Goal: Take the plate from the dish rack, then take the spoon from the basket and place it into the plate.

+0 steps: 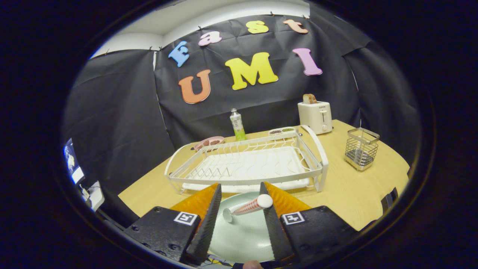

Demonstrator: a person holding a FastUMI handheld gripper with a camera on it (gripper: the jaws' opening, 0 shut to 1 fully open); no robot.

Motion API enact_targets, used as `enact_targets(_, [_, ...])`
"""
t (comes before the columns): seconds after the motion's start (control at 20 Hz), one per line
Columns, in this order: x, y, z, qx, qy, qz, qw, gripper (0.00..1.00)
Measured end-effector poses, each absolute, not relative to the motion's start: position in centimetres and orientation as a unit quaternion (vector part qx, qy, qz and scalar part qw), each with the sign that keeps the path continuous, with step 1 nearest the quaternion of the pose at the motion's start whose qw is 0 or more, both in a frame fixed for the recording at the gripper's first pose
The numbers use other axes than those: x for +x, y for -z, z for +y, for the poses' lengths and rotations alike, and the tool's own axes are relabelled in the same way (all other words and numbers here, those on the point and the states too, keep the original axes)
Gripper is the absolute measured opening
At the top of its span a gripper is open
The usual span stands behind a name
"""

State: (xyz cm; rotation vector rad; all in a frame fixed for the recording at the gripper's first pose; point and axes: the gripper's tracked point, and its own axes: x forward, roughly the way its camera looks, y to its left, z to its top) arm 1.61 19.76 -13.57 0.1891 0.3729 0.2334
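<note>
One plate (242,239) on worktop (351,194) between tongs (241,194), one spoon (248,207) lying in it. Tongs open, fingers apart, spoon's end touching right finger. One rack (246,164) just beyond, empty. One wire basket (361,148) right of rack. Toaster (315,116), bottle (237,125) behind. Bare worktop between rack and basket.

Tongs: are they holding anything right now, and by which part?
Nothing is held. The tongs are open; the spoon lies on the plate between them, one end touching a finger.
</note>
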Motion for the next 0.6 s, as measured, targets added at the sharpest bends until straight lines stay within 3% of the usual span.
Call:
enact_targets(0.1, [2.0, 13.2, 18.9, 0.093, -0.104, 0.18, 0.974, 0.79])
enact_targets(0.3, [2.6, 11.7, 17.5, 0.077, -0.088, 0.16, 0.98, 0.98])
enact_targets(0.6, [2.1, 9.8, 16.2, 0.047, -0.074, 0.126, 0.988, 1.0])
